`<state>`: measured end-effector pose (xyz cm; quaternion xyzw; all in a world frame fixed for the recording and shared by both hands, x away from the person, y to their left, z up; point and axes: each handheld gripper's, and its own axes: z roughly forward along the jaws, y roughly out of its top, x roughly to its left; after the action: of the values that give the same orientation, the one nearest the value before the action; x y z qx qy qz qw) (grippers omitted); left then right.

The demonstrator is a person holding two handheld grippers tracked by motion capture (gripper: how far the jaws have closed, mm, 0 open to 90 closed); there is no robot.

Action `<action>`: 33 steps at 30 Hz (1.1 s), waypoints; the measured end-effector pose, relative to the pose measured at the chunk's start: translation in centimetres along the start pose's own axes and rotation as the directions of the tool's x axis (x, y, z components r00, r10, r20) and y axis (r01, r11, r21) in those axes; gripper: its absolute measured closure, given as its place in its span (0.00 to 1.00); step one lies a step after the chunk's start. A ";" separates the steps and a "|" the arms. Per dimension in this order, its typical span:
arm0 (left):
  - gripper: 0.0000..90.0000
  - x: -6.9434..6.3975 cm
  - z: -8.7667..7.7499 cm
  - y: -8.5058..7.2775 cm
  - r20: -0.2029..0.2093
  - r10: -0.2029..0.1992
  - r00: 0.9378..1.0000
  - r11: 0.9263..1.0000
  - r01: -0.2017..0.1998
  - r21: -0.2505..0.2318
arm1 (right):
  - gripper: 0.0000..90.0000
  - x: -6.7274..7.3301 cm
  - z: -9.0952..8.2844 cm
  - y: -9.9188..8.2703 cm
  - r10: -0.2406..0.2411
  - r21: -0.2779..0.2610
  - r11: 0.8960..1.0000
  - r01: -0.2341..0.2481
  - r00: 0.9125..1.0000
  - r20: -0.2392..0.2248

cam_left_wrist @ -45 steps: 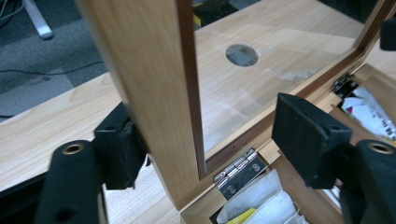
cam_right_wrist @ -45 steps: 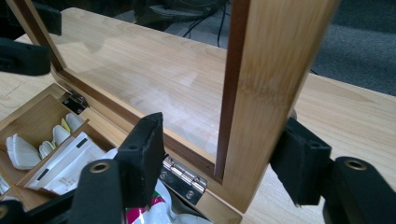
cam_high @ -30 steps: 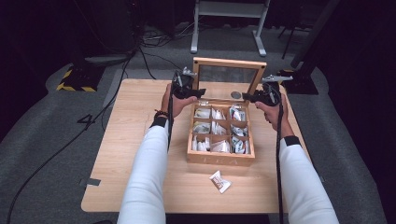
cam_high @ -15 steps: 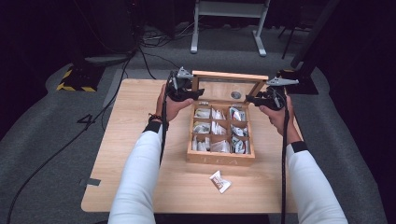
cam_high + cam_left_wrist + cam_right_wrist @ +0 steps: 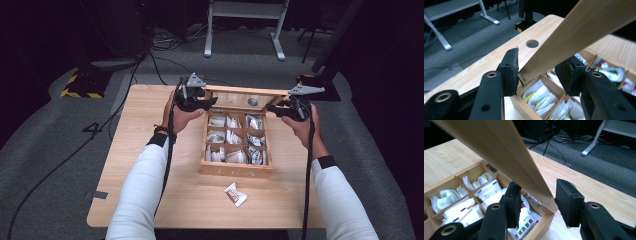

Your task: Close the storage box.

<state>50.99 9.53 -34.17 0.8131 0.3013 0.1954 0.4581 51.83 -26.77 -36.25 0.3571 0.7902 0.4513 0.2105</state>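
Nearest to me on the table (image 5: 150,200), a small wrapped sachet (image 5: 235,194) lies alone, just in front of the wooden box (image 5: 236,169) and apart from it. The box sits right of the table's middle, its compartments packed with white tea bags (image 5: 235,156) in rows. My two white sleeves come in from the near edge, one on each side of the box. At the box's far edge the glass-paned lid (image 5: 243,99) stands tilted up on its hinges, and I have one claw at each of its far corners. My left claw (image 5: 209,103) is at the lid's left corner; in the left gripper view its jaws have just been closing with the lid's wooden frame (image 5: 574,32) between them. The frame's corner touches the left pad (image 5: 512,72), while a gap shows between the frame and the right pad, so I read it as not clamped. My right claw (image 5: 272,108) is at the lid's right corner; in the right gripper view its jaws have been easing closer, and the lid's edge (image 5: 506,152) runs down between the two pads (image 5: 566,202) with daylight on both sides, so it stands open around the lid without pressing. Under that edge I can see a brass hinge (image 5: 534,198). Beyond the table's far edge lie grey floor, loose cables (image 5: 165,42) and the white legs of a stand (image 5: 245,25).
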 end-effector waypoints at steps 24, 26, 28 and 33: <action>0.65 -2.3 -3.4 -0.2 0.017 0.112 0.994 0.994 -0.112 -0.013 | 0.62 1.6 -3.2 -0.9 -0.038 -0.067 0.997 0.035 0.998 -0.053; 0.65 -2.6 -3.5 -0.3 0.010 0.120 0.993 0.993 -0.120 -0.006 | 0.62 1.8 -3.5 -1.1 -0.041 -0.068 0.997 0.037 0.998 -0.057; 0.64 -2.8 -3.8 -0.3 0.010 0.132 0.991 0.991 -0.132 -0.008 | 0.60 2.0 -3.9 -1.1 -0.055 -0.074 0.996 0.051 0.997 -0.052; 0.64 -3.3 -4.0 -0.5 0.006 0.148 0.989 0.989 -0.148 0.002 | 0.60 2.5 -4.6 -1.1 -0.071 -0.082 0.994 0.066 0.996 -0.057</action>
<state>46.04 10.03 -32.71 0.8343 0.2391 0.2262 0.4423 46.75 -27.89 -34.94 0.3074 0.7893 0.4856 0.2159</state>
